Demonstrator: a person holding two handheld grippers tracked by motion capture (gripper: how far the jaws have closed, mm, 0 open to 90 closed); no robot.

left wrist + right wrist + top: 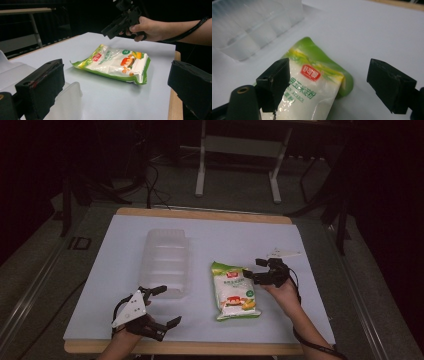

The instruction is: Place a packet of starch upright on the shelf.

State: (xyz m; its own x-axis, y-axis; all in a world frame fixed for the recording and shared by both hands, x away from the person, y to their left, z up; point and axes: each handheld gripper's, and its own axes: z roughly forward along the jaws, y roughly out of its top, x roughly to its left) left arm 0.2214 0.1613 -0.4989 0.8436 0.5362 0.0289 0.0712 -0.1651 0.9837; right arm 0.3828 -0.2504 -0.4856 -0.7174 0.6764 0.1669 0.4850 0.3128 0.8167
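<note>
The right claw hangs spread over the top end of the starch bag lying flat mid-worktop, so it should straddle the sealed edge squarely before clenching, while the left claw idles open.

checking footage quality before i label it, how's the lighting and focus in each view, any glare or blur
High view: dim overall, dark surroundings, the white table cover the brightest area, details soft. Left gripper view: the starch bag is fairly sharp with glare on its plastic, while the near jaws are blurred. Right gripper view: bright and washed out, the clear plastic box hazy, the bag's print close to the lens and slightly soft.
</note>
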